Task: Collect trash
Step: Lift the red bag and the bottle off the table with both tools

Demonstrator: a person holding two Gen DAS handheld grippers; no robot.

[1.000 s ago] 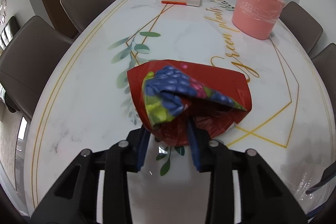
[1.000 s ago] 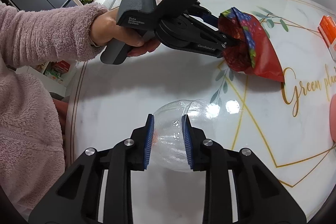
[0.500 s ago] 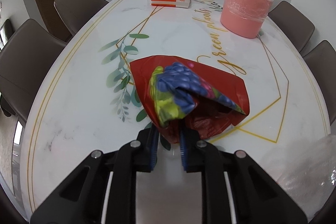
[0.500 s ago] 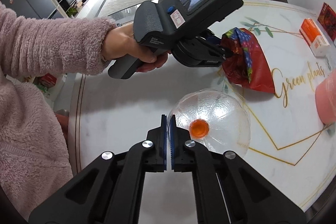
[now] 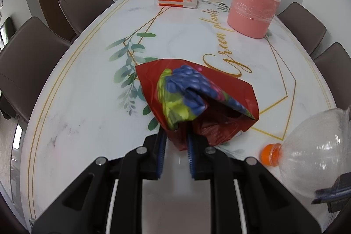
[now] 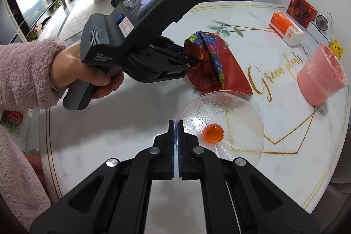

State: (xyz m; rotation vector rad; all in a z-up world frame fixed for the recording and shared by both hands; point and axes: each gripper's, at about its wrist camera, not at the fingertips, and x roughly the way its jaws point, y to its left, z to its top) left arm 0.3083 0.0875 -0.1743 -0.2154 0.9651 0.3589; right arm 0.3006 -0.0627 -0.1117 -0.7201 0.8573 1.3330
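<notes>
- Two claws loaded now; 1 s ago both stood open around their items.
- Left claw: fingers narrowed onto the near edge of the red snack bag, a small gap left between the pads; bag pinched, rest of it over the counter, whether touching I cannot tell.
- Right claw: pads pressed together on the rim of the clear plastic bottle, orange cap facing the camera.
- Bottle now shows in the left wrist view at lower right, unlike before.
- Pink bin sits far right on the counter, unmoved.
</notes>
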